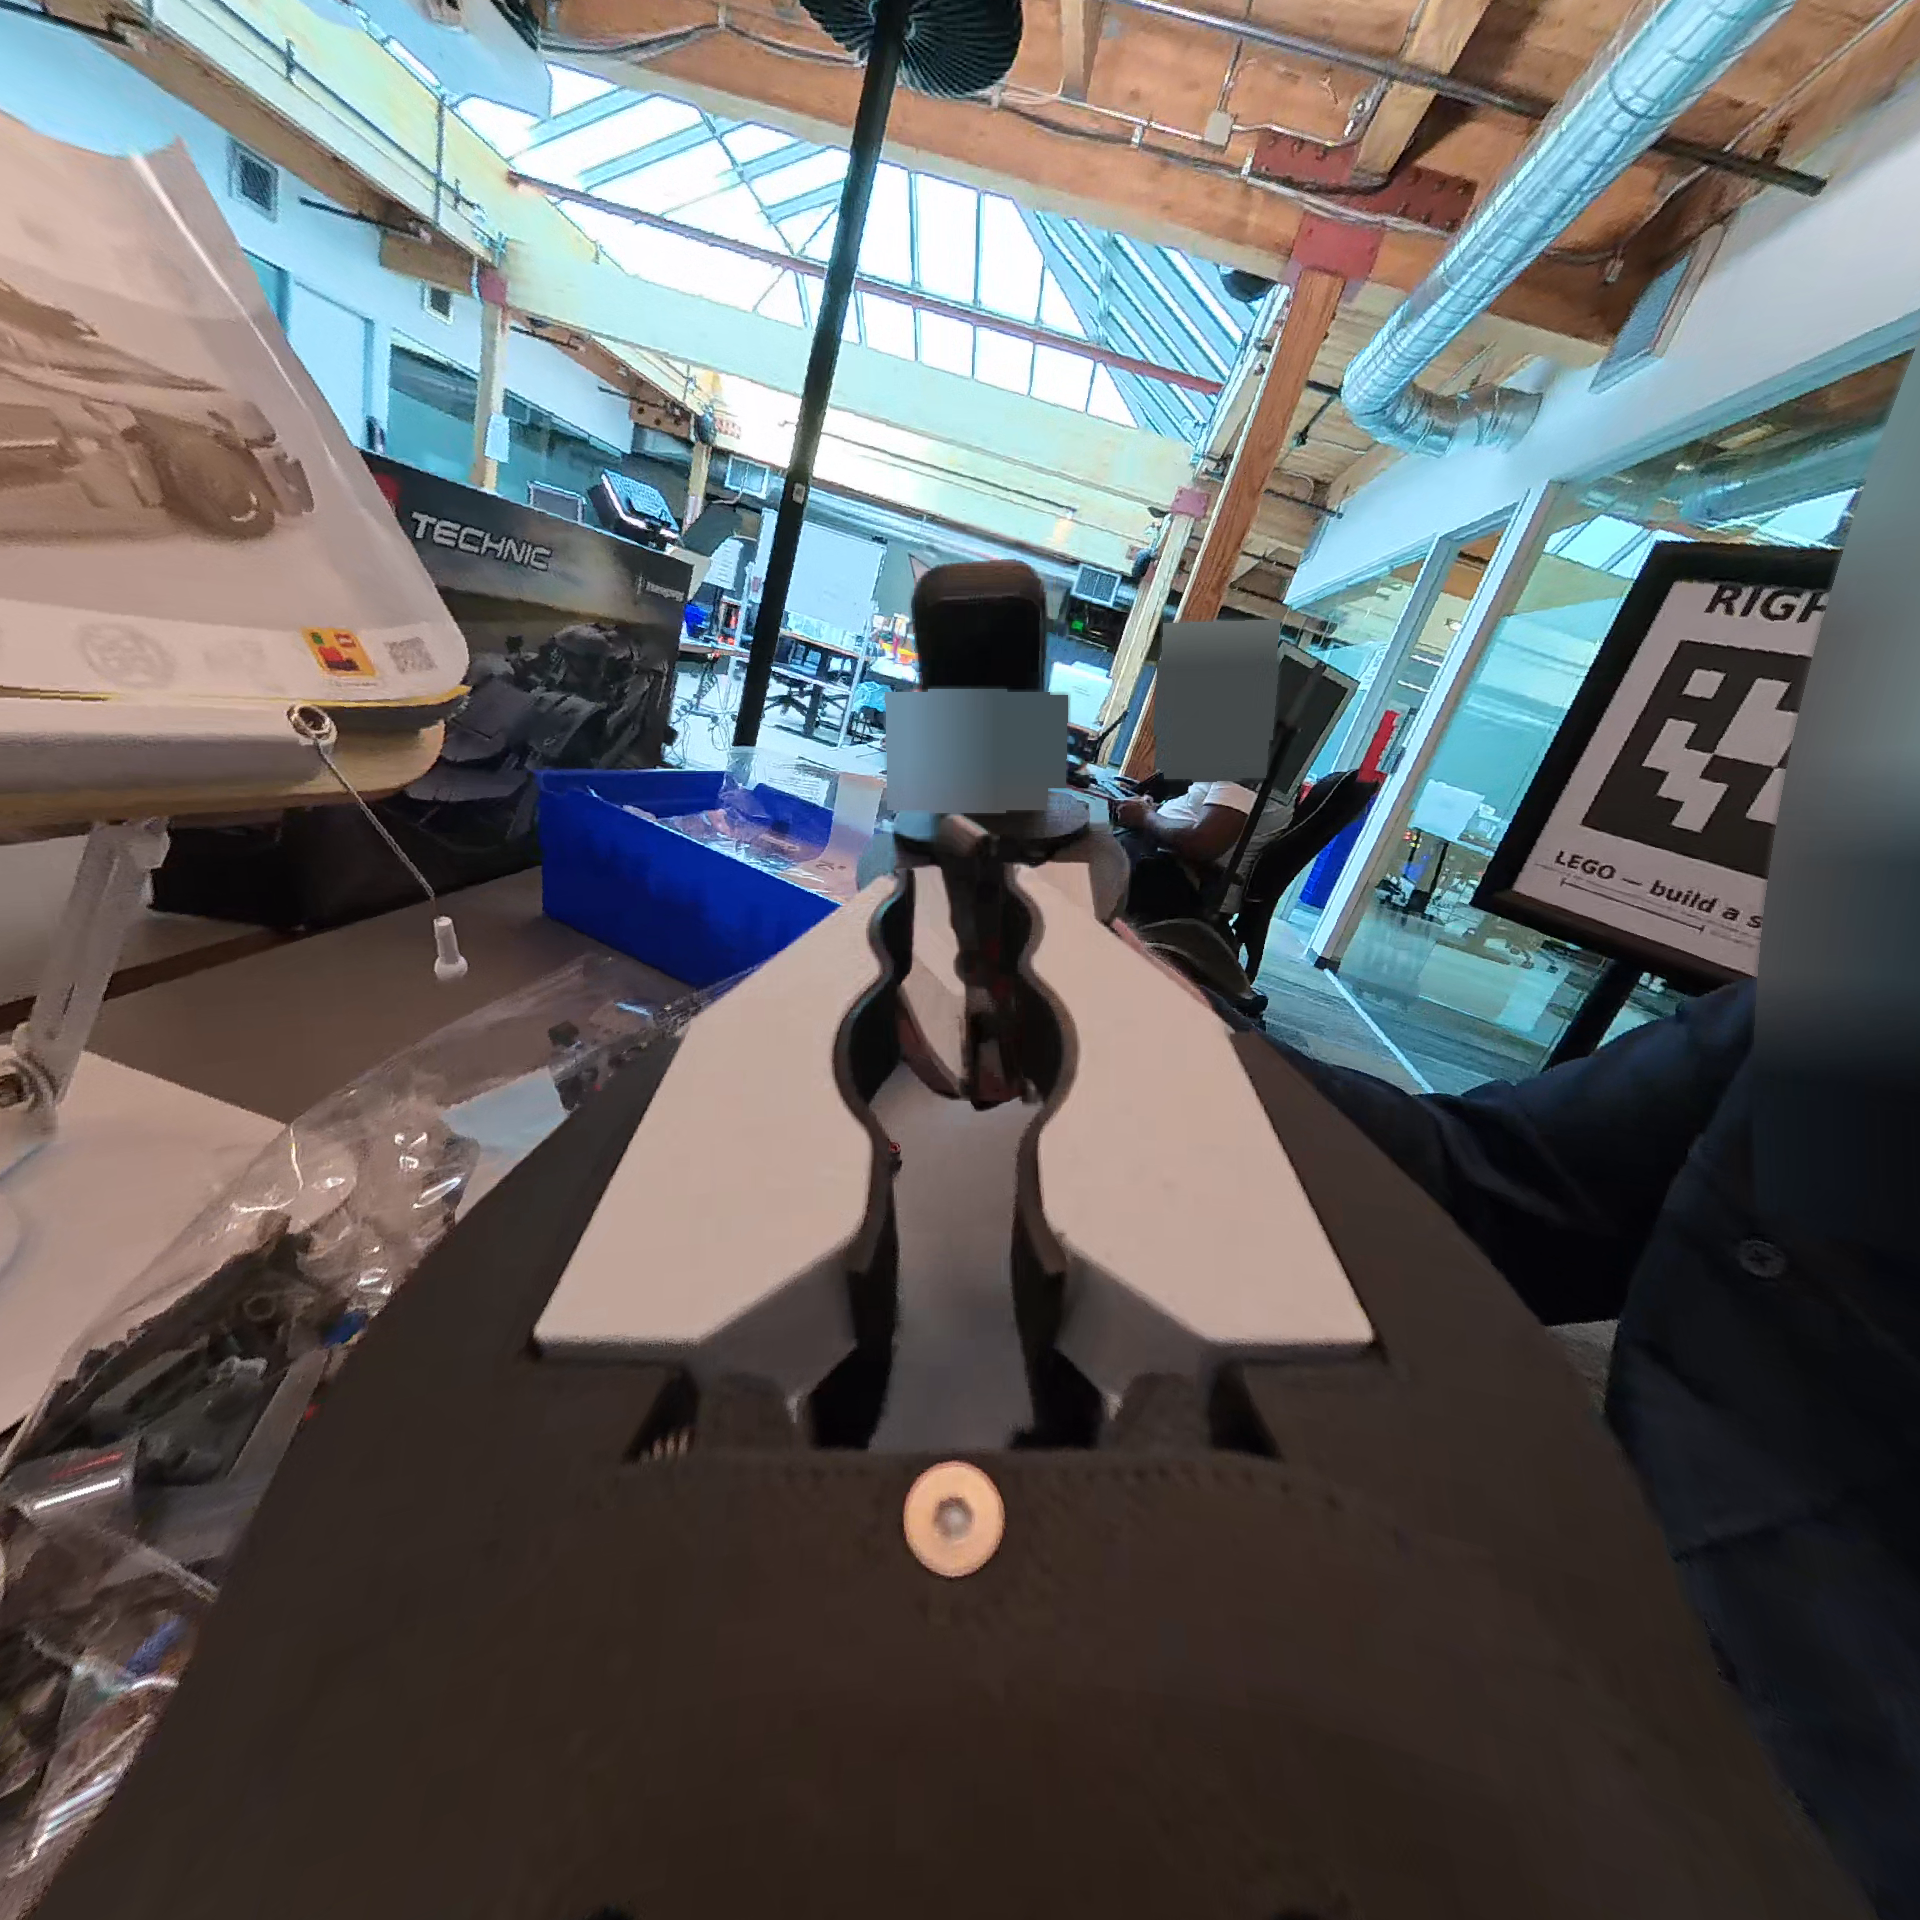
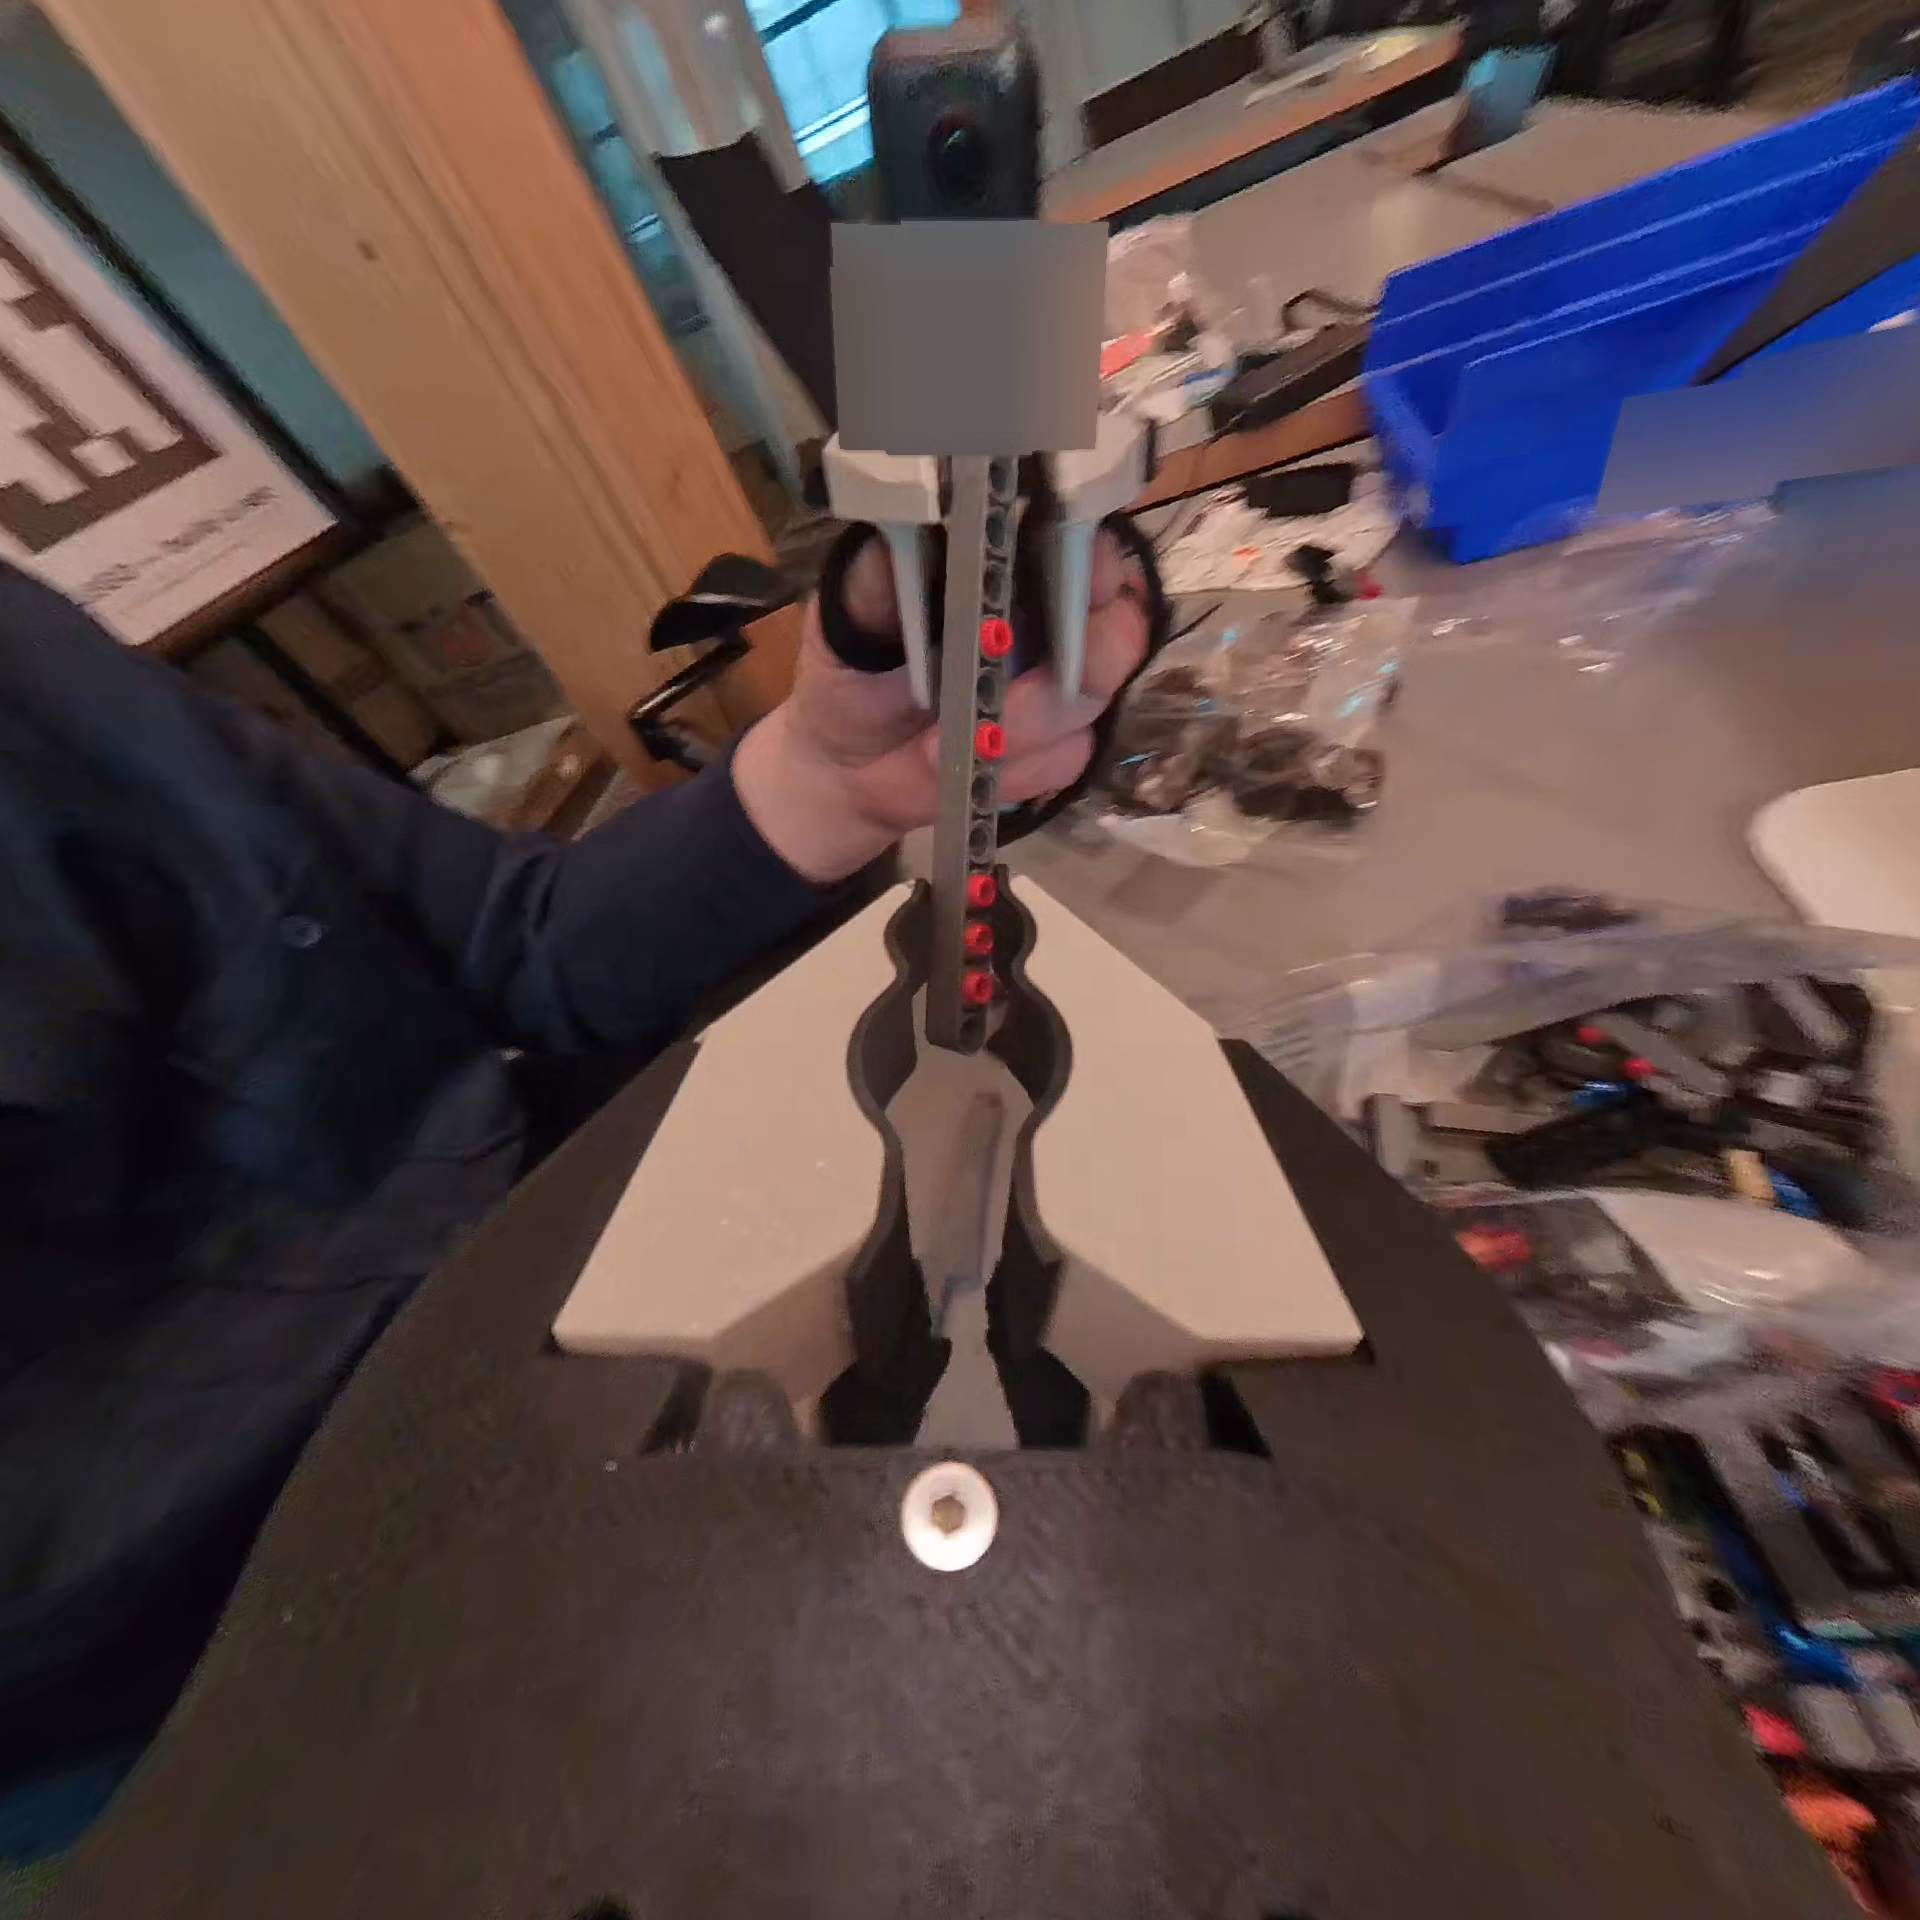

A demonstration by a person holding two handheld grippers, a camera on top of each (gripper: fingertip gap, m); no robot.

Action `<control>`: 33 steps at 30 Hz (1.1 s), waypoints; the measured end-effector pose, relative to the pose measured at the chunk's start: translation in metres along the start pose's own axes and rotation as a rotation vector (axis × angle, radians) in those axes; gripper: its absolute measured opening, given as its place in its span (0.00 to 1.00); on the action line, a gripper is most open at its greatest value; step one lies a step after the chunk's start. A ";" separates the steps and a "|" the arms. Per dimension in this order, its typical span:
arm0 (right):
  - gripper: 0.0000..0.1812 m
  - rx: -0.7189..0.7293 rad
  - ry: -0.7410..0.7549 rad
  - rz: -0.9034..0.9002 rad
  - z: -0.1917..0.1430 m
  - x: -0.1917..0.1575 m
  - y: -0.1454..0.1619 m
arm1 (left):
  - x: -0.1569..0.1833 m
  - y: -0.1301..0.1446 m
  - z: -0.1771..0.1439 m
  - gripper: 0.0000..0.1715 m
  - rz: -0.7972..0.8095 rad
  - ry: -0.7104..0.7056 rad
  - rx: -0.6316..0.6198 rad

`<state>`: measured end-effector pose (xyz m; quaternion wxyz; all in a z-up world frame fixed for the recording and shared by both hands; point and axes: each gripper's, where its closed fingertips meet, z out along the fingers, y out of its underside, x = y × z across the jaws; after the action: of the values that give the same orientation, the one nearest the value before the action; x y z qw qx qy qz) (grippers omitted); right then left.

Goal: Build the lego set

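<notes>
The right gripper (image 2: 961, 935) clamps the near end of a long grey Technic beam (image 2: 966, 748) carrying five red pins (image 2: 995, 636). The left gripper (image 2: 987, 686) pinches its far end, jaws nearly together. Left of it, a branded box (image 1: 540, 582) and an instruction booklet (image 1: 177, 436) bear lettering, and a blue bin (image 1: 665, 883) sits behind blurred parts bags (image 1: 208, 1299).
</notes>
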<state>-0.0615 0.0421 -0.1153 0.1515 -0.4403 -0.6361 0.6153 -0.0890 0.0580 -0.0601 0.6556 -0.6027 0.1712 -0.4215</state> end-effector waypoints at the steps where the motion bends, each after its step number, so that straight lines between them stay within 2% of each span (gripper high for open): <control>1: 0.05 -0.012 -0.018 0.010 0.003 -0.002 0.002 | 0.003 0.000 0.001 0.08 0.001 0.017 -0.003; 5: 0.05 -0.016 -0.073 0.046 0.008 -0.008 0.005 | 0.012 0.001 0.003 0.04 0.007 0.062 -0.007; 10: 0.05 0.020 -0.091 0.096 0.005 -0.005 0.002 | 0.006 0.003 0.002 0.05 0.015 0.002 -0.026; 15: 0.10 -0.020 0.103 -0.040 0.006 0.012 0.002 | -0.001 0.004 0.001 0.04 0.018 -0.056 -0.035; 19: 0.08 -0.037 0.229 -0.164 0.003 0.018 -0.002 | -0.003 0.009 0.003 0.04 0.020 -0.070 -0.064; 20: 0.04 -0.056 0.242 -0.181 0.003 0.018 0.000 | -0.003 0.010 0.003 0.04 0.027 -0.072 -0.072; 22: 0.04 -0.071 0.247 -0.200 0.005 0.016 0.002 | -0.001 0.011 0.004 0.04 0.041 -0.068 -0.081; 25: 0.04 -0.035 0.279 -0.223 0.006 0.016 -0.005 | 0.003 0.009 0.000 0.04 0.064 -0.065 -0.091; 26: 0.07 -0.031 0.318 -0.253 0.005 0.018 -0.008 | 0.004 0.006 -0.003 0.04 0.079 -0.067 -0.092; 28: 0.11 -0.064 0.384 -0.337 0.003 0.019 -0.008 | 0.002 -0.004 -0.013 0.04 0.097 -0.095 -0.055; 30: 0.07 -0.077 0.374 -0.393 0.006 0.012 -0.007 | 0.000 -0.011 -0.023 0.04 0.099 -0.117 -0.027; 33: 0.08 -0.129 0.373 -0.438 0.006 0.010 0.000 | -0.003 -0.017 -0.031 0.04 0.103 -0.142 0.000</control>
<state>-0.0715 0.0453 -0.1204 0.3665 -0.4068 -0.7150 0.4346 -0.1187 0.0417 -0.0518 0.6869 -0.6215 0.1550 -0.3434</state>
